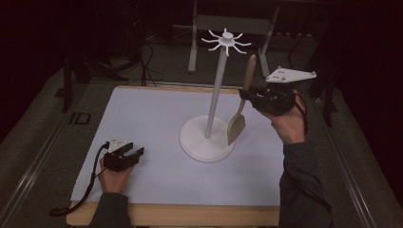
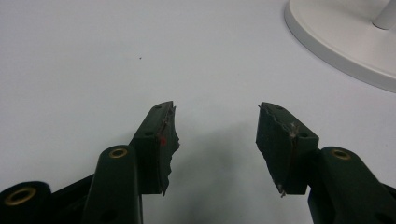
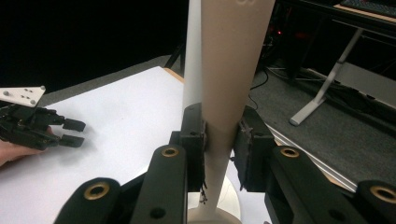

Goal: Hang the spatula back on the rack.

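1. The right gripper (image 1: pixel 247 97) is raised above the table, its jaws closed on the handle of a wooden spatula (image 1: pixel 240 111). The jaws clamp the handle partway along; the blade hangs below them and the handle tip rises above them.
2. The spatula's long axis runs nearly upright, tilted slightly, so it crosses the jaws at about a right angle.
3. A white utensil stand (image 1: pixel 207 140) sits just beyond the jaws. Its thin pole rises to a ring of hooks (image 1: pixel 227 40) that lies above and ahead of the handle tip. The likely next move is a lift to bring the handle's end up to a hook.
4. The right gripper is much nearer the stand. The left gripper (image 1: pixel 128 154) rests low on the white table mat (image 1: pixel 157 114), well apart from the pole, jaws open and empty.
5. The right gripper view shows the grip close up: the spatula handle (image 3: pixel 224 107) is pinched between both pads, with the pole directly behind it. The high view adds the hooks and the blade.
6. The left gripper view shows the open jaws over bare mat, with the stand's round base (image 2: pixel 341 42) ahead of them and off to one side.
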Demonstrator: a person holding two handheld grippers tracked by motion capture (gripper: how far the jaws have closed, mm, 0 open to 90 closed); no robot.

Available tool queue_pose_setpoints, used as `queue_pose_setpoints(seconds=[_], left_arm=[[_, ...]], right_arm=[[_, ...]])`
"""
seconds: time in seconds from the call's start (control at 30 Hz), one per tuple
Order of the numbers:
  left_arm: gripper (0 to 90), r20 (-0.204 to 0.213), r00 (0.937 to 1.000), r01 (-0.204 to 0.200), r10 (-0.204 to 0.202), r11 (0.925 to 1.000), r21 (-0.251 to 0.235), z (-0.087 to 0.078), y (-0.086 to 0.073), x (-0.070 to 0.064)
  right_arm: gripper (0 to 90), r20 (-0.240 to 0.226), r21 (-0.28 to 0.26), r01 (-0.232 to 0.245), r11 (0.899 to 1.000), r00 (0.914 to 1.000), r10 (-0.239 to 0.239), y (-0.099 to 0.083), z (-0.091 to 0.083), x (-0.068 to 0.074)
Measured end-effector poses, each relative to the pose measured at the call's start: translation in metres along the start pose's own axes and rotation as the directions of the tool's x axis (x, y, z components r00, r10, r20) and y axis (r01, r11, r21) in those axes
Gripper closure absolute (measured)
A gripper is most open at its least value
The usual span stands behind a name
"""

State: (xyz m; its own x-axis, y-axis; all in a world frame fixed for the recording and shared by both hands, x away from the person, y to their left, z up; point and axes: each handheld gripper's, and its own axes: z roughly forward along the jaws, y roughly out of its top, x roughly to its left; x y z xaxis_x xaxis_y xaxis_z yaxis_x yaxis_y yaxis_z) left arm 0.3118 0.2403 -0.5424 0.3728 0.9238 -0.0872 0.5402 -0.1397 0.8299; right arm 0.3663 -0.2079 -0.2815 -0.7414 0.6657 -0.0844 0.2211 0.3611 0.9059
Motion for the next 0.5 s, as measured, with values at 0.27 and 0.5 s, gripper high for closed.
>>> queue_pose_setpoints(seconds=[0.27,0.5], left_arm=[[47.3,0.0,1.0,0.001,-0.001,1.0,-0.001,0.0,0.0,0.0],[47.2,0.0,1.0,0.001,-0.001,1.0,-0.001,0.0,0.0,0.0]], right_arm=[[75.2,-0.017,-0.001,0.007,1.0,0.9998,-0.007,0.007,0.004,0.003],[75.2,-0.017,0.007,-0.002,1.0,0.9998,0.002,0.012,0.009,0.003]])
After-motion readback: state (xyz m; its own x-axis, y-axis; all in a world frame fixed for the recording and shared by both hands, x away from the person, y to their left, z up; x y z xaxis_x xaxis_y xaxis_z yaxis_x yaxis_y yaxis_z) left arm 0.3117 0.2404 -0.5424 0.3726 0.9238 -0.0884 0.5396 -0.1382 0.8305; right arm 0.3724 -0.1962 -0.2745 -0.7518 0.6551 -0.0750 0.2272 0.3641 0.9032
